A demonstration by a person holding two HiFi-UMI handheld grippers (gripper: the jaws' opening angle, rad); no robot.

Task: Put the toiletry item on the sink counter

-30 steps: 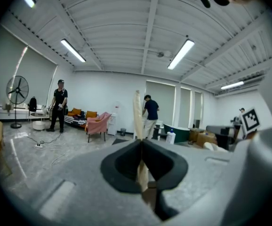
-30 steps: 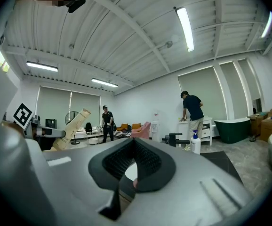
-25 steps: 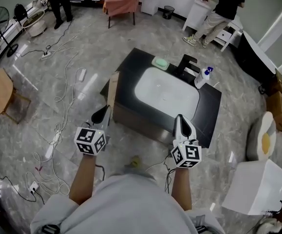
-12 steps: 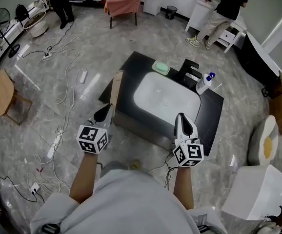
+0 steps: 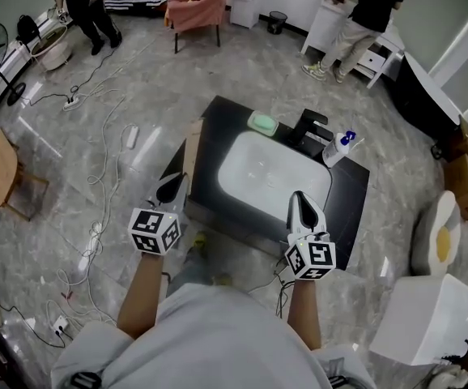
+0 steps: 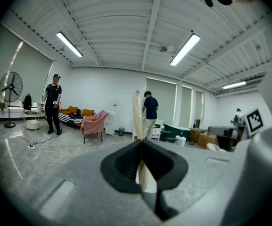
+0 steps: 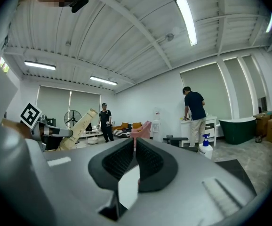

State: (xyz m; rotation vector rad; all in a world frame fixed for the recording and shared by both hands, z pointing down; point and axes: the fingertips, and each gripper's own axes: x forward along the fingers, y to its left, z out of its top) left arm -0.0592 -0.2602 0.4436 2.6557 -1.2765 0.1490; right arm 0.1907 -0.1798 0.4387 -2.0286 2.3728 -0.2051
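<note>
Head view steeply down; gripper views forward, sharing pink chair (image 6: 95, 122).

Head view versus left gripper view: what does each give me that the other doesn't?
Head view only: the white basin and green soap dish on the black counter. Left gripper view only: ceiling lights, and the left tool with jaws closed on the beige tube. Both: that tube, the blue-topped bottle and the pink armchair.

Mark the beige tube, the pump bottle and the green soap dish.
beige tube (image 5: 190, 146), head view, middle of its body
pump bottle (image 5: 336, 150), head view, white body
green soap dish (image 5: 263, 123), head view, its centre
</note>
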